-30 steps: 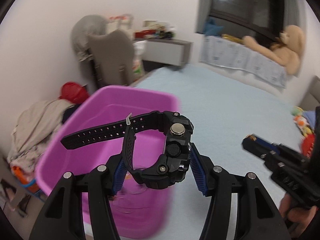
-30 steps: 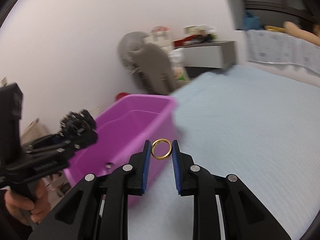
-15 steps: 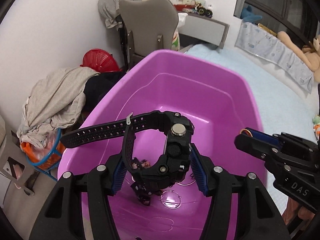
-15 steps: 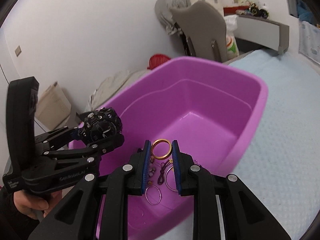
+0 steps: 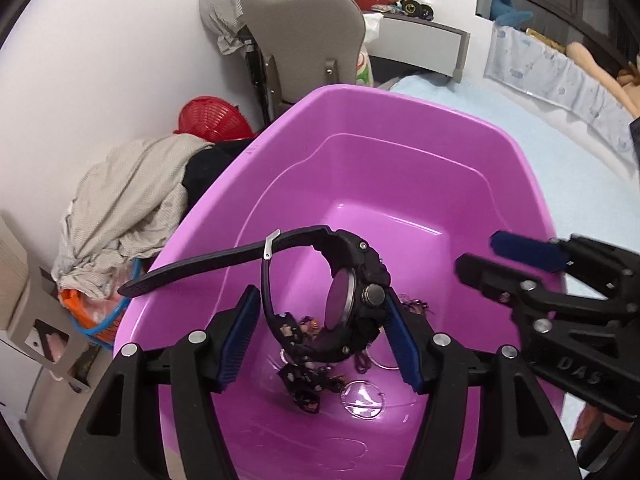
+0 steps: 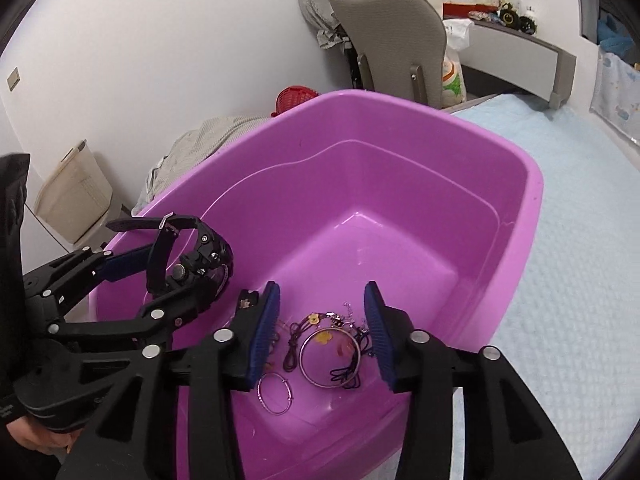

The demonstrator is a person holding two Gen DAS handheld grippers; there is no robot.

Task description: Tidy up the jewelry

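Note:
A purple plastic tub [image 5: 400,104] [image 6: 532,200] stands at the bed's edge. On its floor lie bangles [image 6: 330,354], cords and small trinkets [image 5: 308,384]. My left gripper [image 5: 320,324] is open over the tub; a black watch [image 5: 348,300] hangs tilted between its spread fingers, touching the right pad. It also shows in the right wrist view [image 6: 200,252]. My right gripper [image 6: 320,320] is open and empty above the jewelry. The gold ring cannot be picked out among the pieces.
The light-blue bed cover [image 6: 580,280] lies to the right of the tub. A grey chair [image 5: 304,40], a red basket [image 5: 212,120] and a heap of clothes [image 5: 124,208] stand beyond the tub's left side.
Both grippers have opened over the tub. The gold ring has left my right gripper. The watch has tipped sideways between the left gripper's spread fingers.

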